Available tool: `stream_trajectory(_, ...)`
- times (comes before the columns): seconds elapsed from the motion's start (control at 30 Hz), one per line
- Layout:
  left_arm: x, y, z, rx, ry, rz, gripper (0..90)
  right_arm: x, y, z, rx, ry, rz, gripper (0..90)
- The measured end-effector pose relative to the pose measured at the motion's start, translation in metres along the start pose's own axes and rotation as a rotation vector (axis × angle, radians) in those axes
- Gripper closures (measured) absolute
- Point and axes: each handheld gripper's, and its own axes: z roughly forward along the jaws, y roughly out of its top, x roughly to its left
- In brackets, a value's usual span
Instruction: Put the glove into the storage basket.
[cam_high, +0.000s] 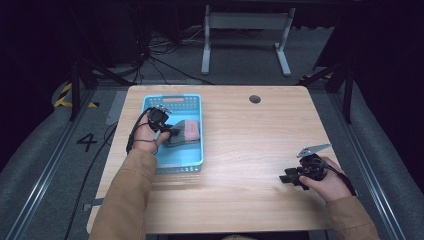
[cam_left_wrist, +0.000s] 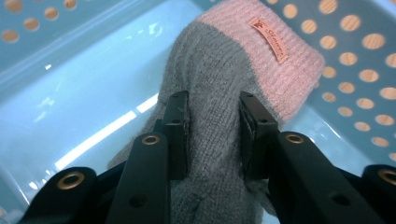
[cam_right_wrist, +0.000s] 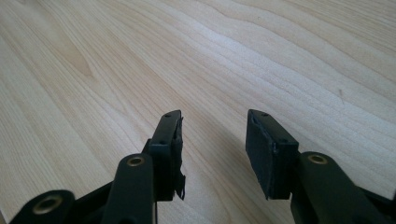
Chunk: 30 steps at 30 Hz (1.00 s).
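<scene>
left hand-held gripper (cam_left_wrist: 212, 135) around grey-pink mitten (cam_left_wrist: 233, 70) in blue basket (cam_left_wrist: 70, 93)

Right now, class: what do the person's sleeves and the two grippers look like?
Both sleeves are tan. Each hand carries a black gripper: the left gripper and right gripper have two flat black jaws with brass-ringed pivots. A grey three-cornered plate tops the right one; a black cable trails from the left.

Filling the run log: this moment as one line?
left gripper: shut on knitted glove | basket: holds glove | right gripper: open above table
</scene>
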Motion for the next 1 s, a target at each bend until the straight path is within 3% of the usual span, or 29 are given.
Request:
stream_trajectory(0.37, 0.004, -0.004, 0.009, -0.007, 0.002, -0.027, 65.6, 0.001, 0.001, 0.002, 0.002, 0.001, -0.008, 56.7)
stream_trajectory(0.67, 0.010, -0.016, 0.014, -0.064, -0.013, -0.069, 62.1, 0.002, 0.002, 0.002, 0.000, 0.003, -0.014, 56.3)
stream_trajectory(0.83, 0.010, -0.016, 0.016, -0.074, 0.018, -0.059, 53.5, 0.002, 0.003, 0.003, -0.002, 0.003, -0.017, 55.7)
stream_trajectory(1.0, 0.007, -0.015, 0.013, -0.120, 0.036, -0.082, 43.8, 0.002, 0.004, 0.002, -0.004, 0.003, -0.021, 55.0)
